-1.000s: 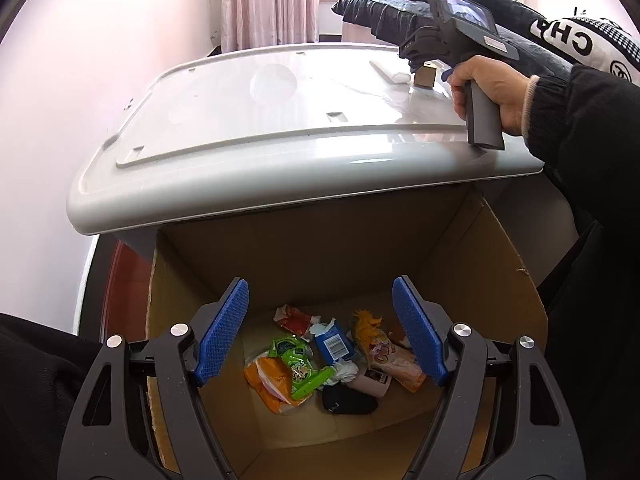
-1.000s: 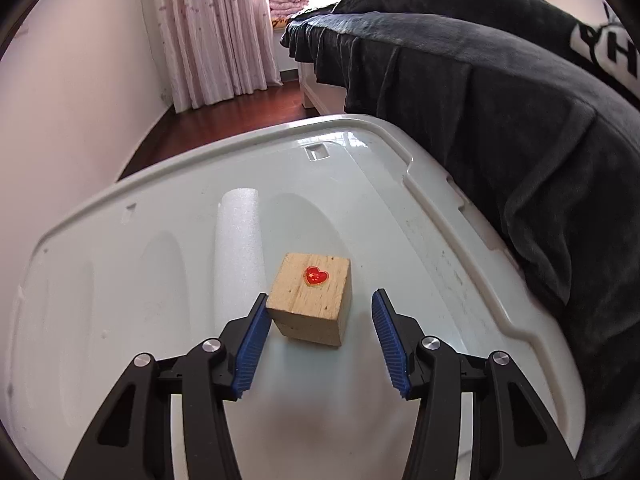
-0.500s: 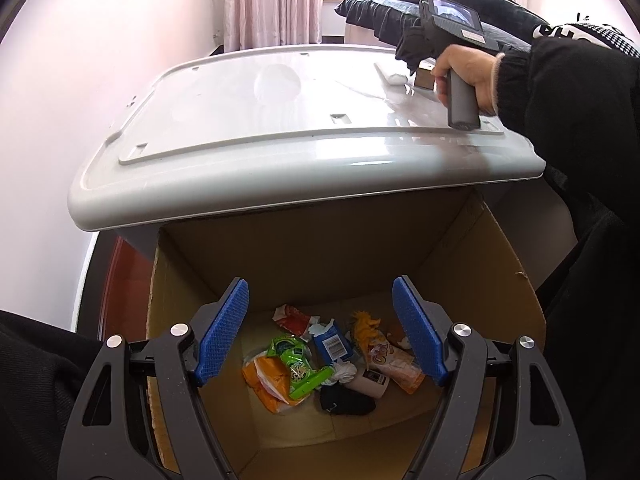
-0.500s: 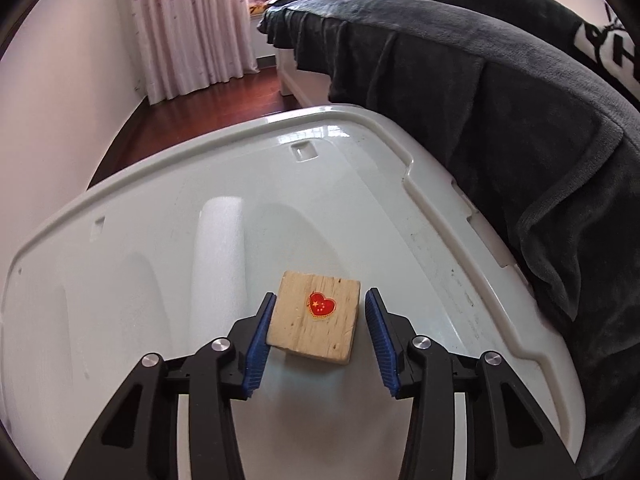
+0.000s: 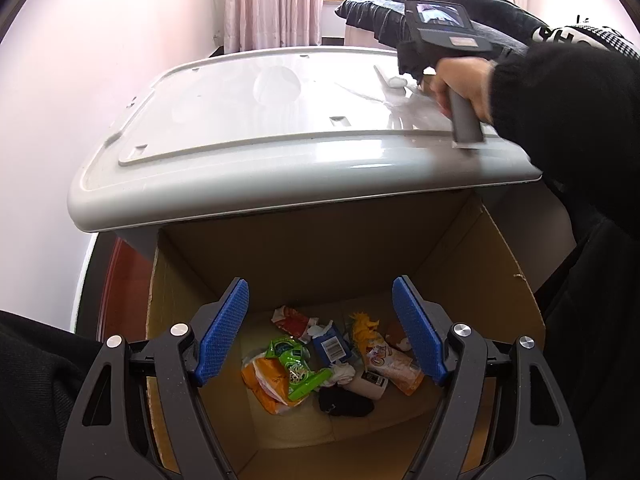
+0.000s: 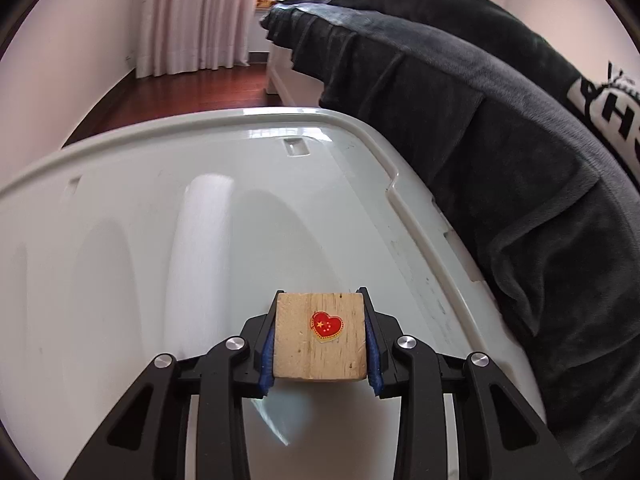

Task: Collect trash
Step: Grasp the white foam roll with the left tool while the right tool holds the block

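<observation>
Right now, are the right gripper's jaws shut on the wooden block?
Shut on it. The right gripper has just closed; both blue pads press the wooden block's sides.

Left tongs (image 5: 320, 332) gape empty, tilted downward – right tongs (image 6: 320, 336) have just clamped shut.

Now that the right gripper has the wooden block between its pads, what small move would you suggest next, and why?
Probably lift it straight up a little. The right gripper has just closed, both pads pressing the wooden block, which sits on the grey lid. Clearing the lid first lets it travel to the cardboard box, where other trash lies.
</observation>
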